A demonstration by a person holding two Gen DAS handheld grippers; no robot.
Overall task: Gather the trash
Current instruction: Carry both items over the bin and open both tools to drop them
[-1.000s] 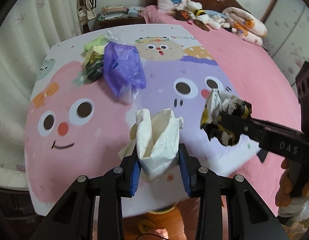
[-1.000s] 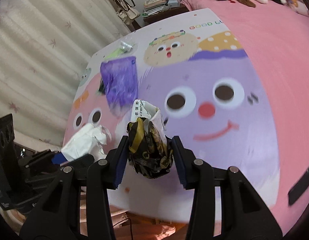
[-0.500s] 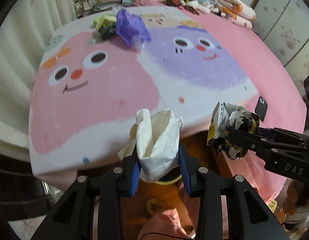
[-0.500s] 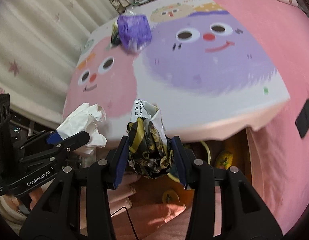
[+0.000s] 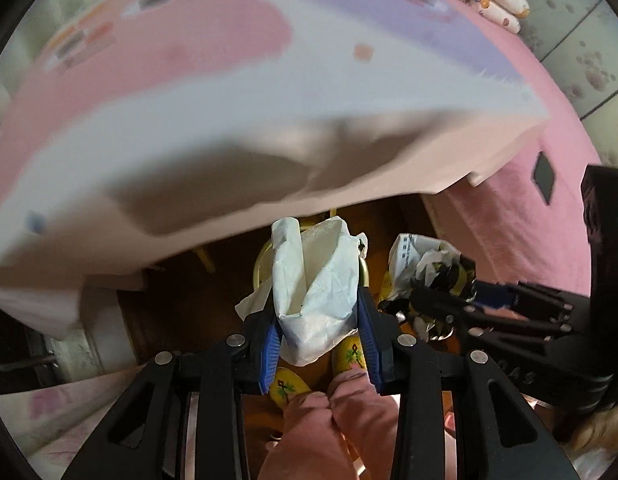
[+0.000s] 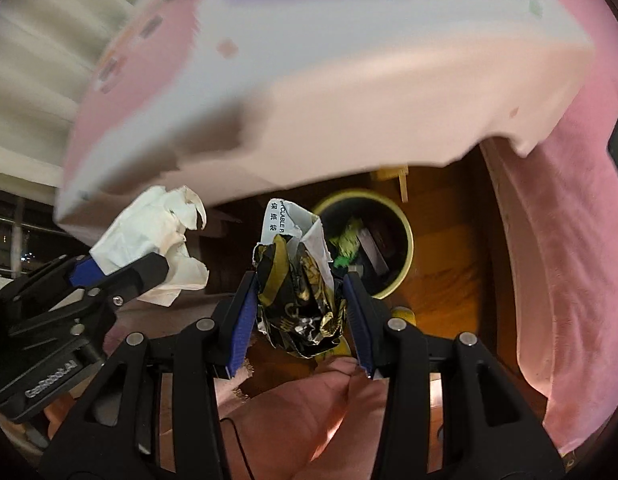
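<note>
The left tool (image 5: 317,312) is clenched on a crumpled white paper bag (image 5: 315,280). The bag stands with its long axis along the tool's fingers, open mouth pointing away from the tool and down toward the floor. The right tool (image 6: 299,300) is clenched on a crushed black-and-gold wrapper (image 6: 299,292); its long axis also runs along the fingers, and a torn white printed flap points forward.

Both tools hang side by side, apart from each other, just past the bed's foot edge. Each appears in the other's view: the white bag (image 6: 149,236) at left, the wrapper (image 5: 429,268) at right.

Below the right tool stands a round bin with a pale yellow rim (image 6: 405,216), already containing green and dark scraps. From the right wrist view the wrapper is near the bin's left rim, not over its centre. In the left wrist view the bag hides most of the bin.

The overhanging cartoon-print bedspread (image 5: 229,100), blurred, fills the upper field. Pink trouser legs (image 5: 329,420) and yellow slippers (image 5: 287,386) stand on the brown wooden floor (image 6: 449,240). A pink sheet (image 6: 549,240) hangs at right.
</note>
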